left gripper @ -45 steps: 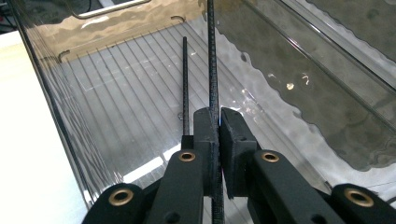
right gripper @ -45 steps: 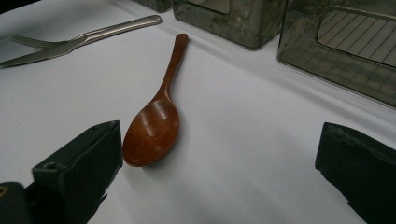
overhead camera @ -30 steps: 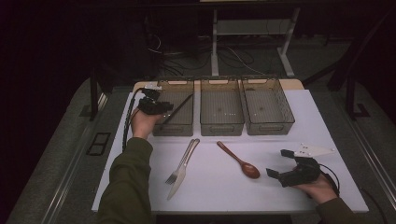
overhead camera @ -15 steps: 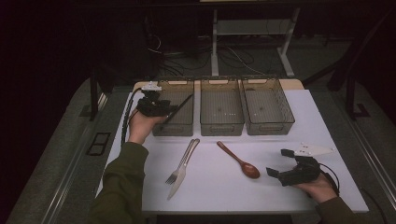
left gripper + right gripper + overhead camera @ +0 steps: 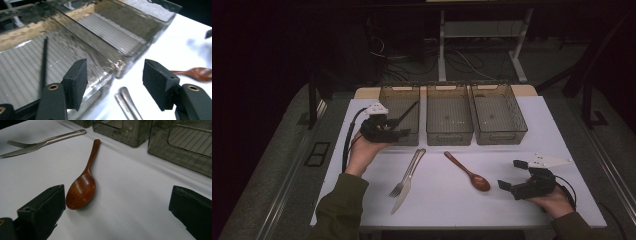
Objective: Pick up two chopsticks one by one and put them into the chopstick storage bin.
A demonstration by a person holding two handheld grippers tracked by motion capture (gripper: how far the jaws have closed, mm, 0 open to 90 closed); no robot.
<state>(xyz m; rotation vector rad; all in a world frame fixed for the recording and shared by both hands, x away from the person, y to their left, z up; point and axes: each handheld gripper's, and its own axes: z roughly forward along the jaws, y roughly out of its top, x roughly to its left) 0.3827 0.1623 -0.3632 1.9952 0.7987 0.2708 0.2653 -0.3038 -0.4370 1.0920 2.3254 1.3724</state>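
Three smoky clear bins stand in a row at the back: left bin (image 5: 388, 102), middle bin (image 5: 448, 135) and right bin (image 5: 498, 136). A thin black stick (image 5: 408, 112) (image 5: 44, 62) lies slanted in the left bin. On the white table (image 5: 512, 150) lie a fork (image 5: 404, 176) and a knife (image 5: 401, 197) side by side, with a brown wooden spoon (image 5: 468, 172) (image 5: 83, 185) to their right. My left gripper (image 5: 399, 133) (image 5: 115, 75) is open and empty at the left bin's front wall. My right gripper (image 5: 512, 175) (image 5: 117, 192) is open and empty, just right of the spoon's bowl.
The fork and knife handles (image 5: 126, 101) lie just below the left bin's front corner. The spoon's bowl (image 5: 200, 73) shows at the right edge of the left gripper view. Table edges run close behind both hands. Dark floor, cables and desk legs lie beyond the bins.
My left gripper has drawn back from over the left bin toward its front wall. The black stick stays in the bin. The right gripper has not moved.
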